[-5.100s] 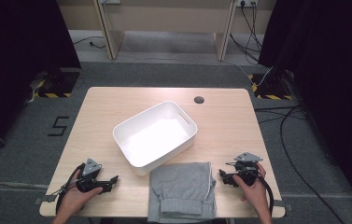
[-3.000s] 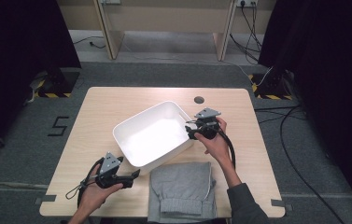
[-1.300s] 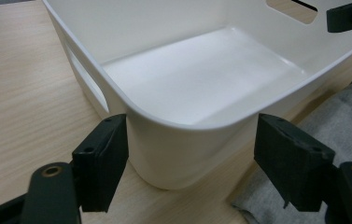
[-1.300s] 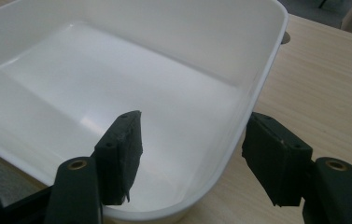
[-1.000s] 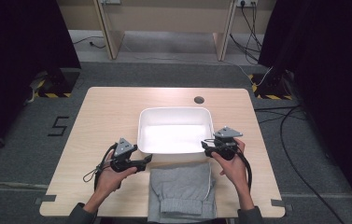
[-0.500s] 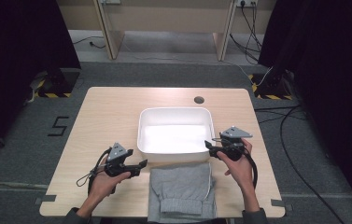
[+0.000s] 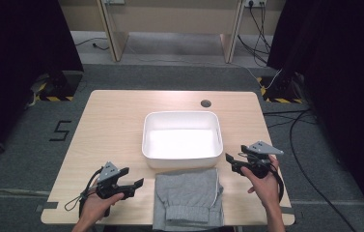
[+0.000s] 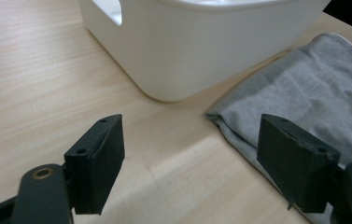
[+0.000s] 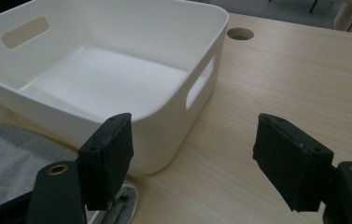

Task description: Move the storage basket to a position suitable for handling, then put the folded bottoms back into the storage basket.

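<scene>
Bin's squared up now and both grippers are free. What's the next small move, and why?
Probably bring the left gripper in to the folded grey garment's near left edge. Both grippers' jaws stand open and empty, and the white bin sits empty just behind the garment.

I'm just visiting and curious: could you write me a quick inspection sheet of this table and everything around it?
Surface: wooden table, round hole near its far edge.
Job's things: empty white tub mid-table; folded grey cloth just in front of it.
Clutter: nothing seen.
Grippers: left gripper open beside the cloth; right gripper open, its jaws have just been opening, nothing between them.
Cables: black cables on the floor to the right.
Surroundings: grey carpet, dark curtains.
</scene>
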A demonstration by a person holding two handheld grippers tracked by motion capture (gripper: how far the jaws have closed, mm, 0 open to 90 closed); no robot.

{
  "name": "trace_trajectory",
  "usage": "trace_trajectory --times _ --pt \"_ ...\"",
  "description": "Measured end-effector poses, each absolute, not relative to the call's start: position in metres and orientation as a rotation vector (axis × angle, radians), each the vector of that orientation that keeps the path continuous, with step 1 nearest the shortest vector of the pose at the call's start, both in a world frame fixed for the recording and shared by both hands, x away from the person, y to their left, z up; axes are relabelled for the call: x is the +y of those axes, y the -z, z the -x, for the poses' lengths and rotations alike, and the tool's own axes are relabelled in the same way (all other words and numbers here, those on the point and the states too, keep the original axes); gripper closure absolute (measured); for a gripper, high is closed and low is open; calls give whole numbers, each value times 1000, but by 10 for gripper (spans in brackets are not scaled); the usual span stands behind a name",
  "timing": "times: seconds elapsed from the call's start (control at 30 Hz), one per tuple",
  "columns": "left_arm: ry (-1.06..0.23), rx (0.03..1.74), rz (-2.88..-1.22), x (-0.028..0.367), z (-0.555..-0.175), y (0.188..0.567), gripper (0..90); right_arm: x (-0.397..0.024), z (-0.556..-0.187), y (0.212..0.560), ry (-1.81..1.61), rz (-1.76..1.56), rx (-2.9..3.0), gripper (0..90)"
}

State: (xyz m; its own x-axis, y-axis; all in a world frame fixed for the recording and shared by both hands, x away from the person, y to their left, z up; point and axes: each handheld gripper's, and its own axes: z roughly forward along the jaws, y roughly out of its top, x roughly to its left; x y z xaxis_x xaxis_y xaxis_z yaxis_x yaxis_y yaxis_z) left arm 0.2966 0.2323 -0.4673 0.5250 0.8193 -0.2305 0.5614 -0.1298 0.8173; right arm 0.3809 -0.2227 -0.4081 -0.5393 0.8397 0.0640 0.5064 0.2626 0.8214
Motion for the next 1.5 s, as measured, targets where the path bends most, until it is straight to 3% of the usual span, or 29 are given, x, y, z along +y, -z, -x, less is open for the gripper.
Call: trace_trajectory --times 0.7,1.5 --pt "-332 1122 -1898 220 -253 485 208 -220 -362 442 -1133 -1212 2271 286" --pt "-186 1035 -1921 174 -226 491 161 -212 -361 453 -1121 -1179 2327 280"
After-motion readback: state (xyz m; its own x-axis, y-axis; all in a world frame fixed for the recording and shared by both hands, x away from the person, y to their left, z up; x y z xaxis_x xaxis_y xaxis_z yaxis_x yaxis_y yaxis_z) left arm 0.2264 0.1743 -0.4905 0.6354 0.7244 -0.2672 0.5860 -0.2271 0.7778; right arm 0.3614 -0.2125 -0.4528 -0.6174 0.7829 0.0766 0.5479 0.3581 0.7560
